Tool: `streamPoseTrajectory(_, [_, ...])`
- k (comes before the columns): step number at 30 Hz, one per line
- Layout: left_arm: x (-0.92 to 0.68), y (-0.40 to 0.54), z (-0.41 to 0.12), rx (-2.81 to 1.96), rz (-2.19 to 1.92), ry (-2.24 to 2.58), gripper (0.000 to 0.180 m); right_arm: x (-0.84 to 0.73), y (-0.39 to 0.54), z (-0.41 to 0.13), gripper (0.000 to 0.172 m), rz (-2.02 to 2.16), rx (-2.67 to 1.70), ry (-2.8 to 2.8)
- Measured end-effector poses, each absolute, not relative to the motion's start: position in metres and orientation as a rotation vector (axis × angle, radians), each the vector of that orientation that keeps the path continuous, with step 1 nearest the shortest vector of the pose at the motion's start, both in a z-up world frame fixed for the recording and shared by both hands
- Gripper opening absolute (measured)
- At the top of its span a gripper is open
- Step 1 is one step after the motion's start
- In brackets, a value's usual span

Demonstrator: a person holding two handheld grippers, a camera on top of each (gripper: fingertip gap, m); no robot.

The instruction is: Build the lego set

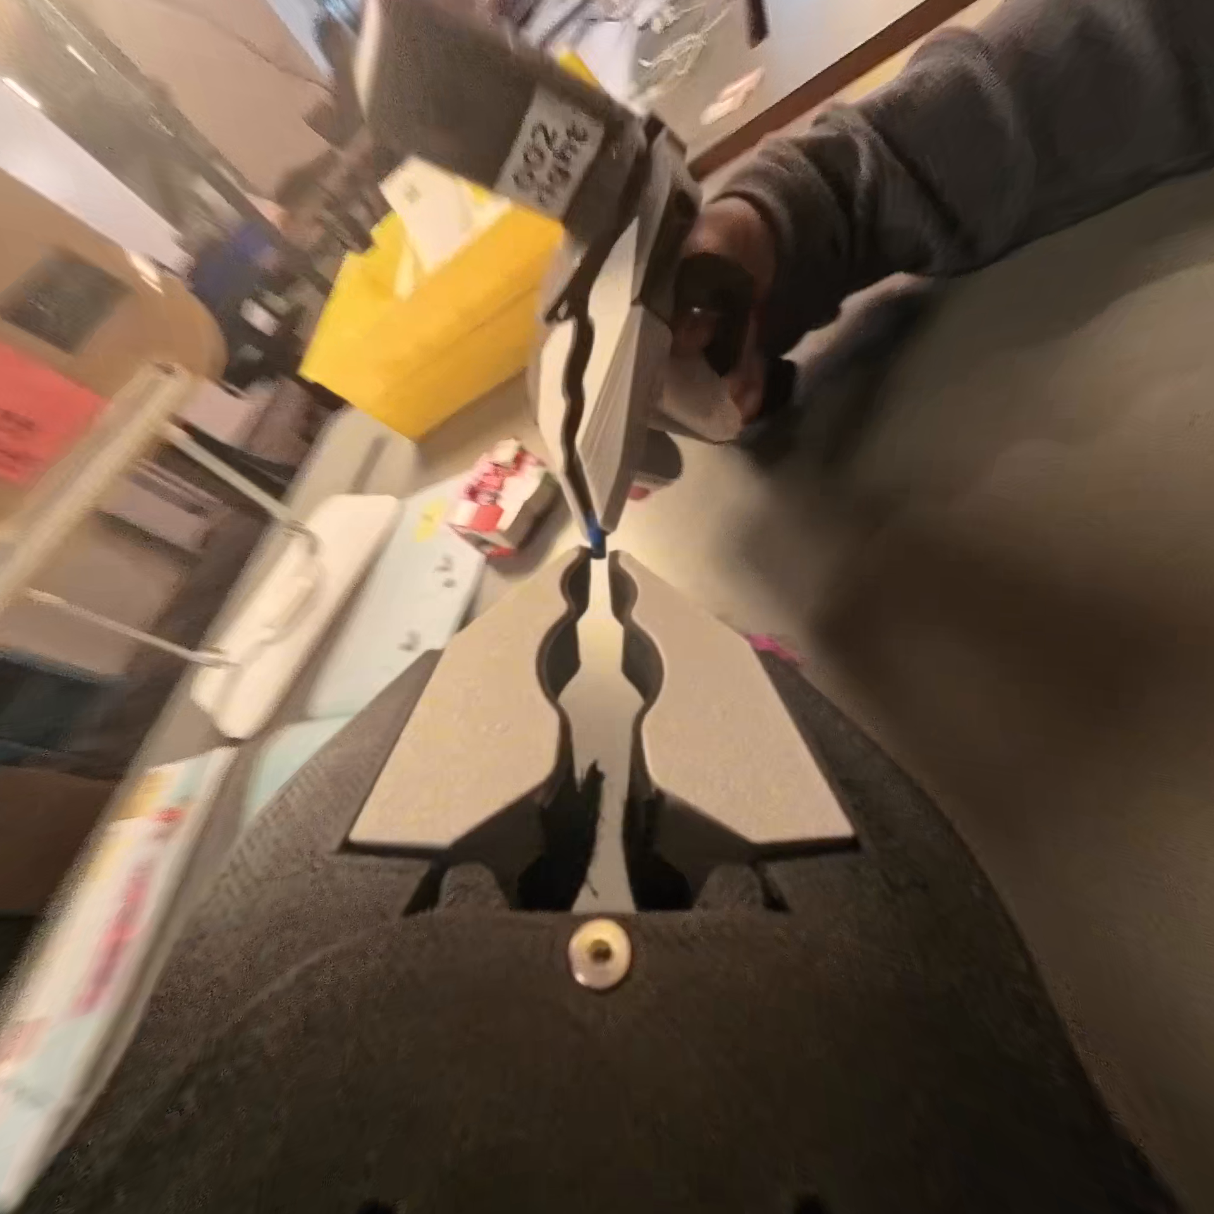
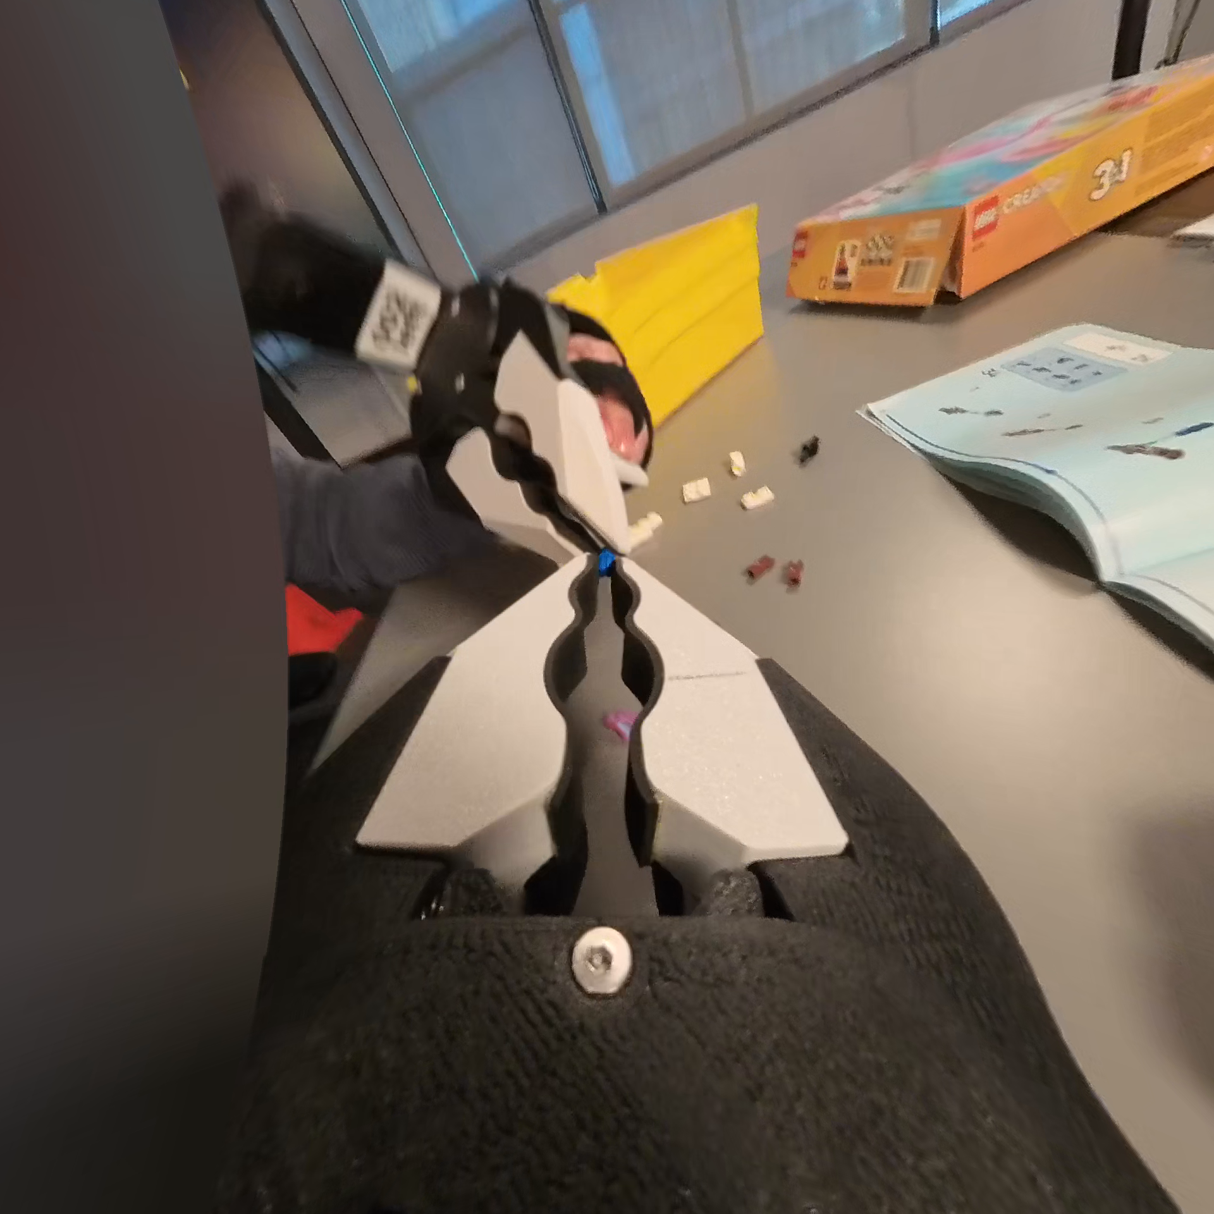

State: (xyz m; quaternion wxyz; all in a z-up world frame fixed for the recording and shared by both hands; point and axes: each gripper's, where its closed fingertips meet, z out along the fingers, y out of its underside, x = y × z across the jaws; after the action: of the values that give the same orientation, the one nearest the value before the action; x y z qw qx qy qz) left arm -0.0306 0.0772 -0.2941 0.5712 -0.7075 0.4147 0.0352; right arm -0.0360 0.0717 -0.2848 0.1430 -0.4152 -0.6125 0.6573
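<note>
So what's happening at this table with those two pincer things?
A person holds a two-fingered tool in each hand, tips brought together above a grey table. A tiny blue piece sits between the right tool and the left tool, both nearly shut on it. Small white bricks, dark red bits, an open booklet and a yellow bin lie around.

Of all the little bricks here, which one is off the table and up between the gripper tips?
The blue brick. It sits pinched where both grippers' tips meet, while the white bricks and dark red ones lie loose on the table.
</note>
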Motion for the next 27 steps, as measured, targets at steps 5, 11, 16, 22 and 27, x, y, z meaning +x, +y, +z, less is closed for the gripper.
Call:
streamPoseTrajectory(5, [-0.036,0.067,-0.341,-1.997,-0.285,0.93,0.03,-0.026,0.08,-0.312,0.001,1.494,-1.151,-1.983])
streamPoseTrajectory(11, [-0.034,0.066,-0.369,-2.14,-0.357,0.926,0.029,-0.023,0.077,-0.338,0.002,1.228,-1.12,-2.142])
streamPoseTrajectory(16, [-0.033,0.067,-0.371,-2.156,-0.348,0.923,0.017,-0.025,0.076,-0.343,0.002,1.063,-1.066,-2.172])
streamPoseTrajectory(22, [-0.029,0.071,-0.371,-2.142,-0.292,0.948,0.006,-0.025,0.077,-0.346,0.002,0.888,-1.002,-2.199])
streamPoseTrajectory(27, [-0.057,0.095,-0.365,-2.1,0.099,0.878,0.005,-0.039,0.092,-0.344,0.002,0.73,-0.978,-2.093])
